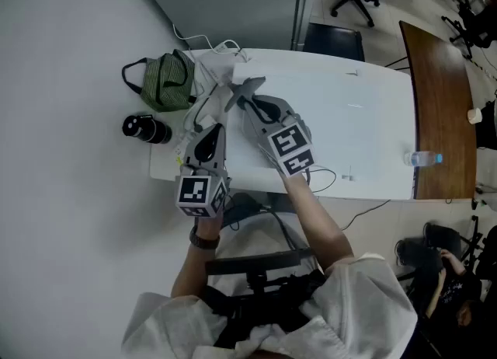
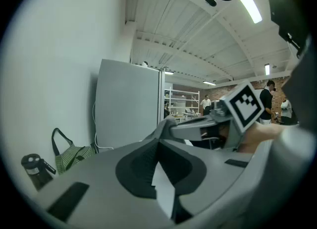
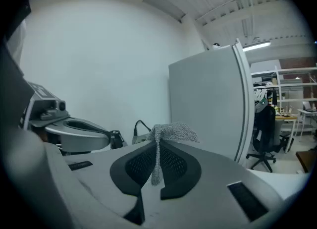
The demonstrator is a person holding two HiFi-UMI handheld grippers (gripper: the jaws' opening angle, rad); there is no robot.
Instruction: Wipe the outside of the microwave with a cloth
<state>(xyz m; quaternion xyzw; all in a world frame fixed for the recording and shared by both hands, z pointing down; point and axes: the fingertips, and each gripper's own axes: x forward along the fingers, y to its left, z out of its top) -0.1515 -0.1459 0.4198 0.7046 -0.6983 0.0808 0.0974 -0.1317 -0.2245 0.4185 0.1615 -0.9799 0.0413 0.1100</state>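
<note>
While the grey mesh cloth [image 3: 171, 133] sits pinched in the closed jaws of the right gripper [image 3: 157, 144], it is held above the left end of the white table [image 1: 365, 116], near a tall grey panel [image 3: 208, 104]; just beside it, the left gripper [image 2: 158, 143] has its jaws together on nothing, with a green striped bag [image 1: 167, 81] and a black bottle [image 1: 145, 128] further left
</note>
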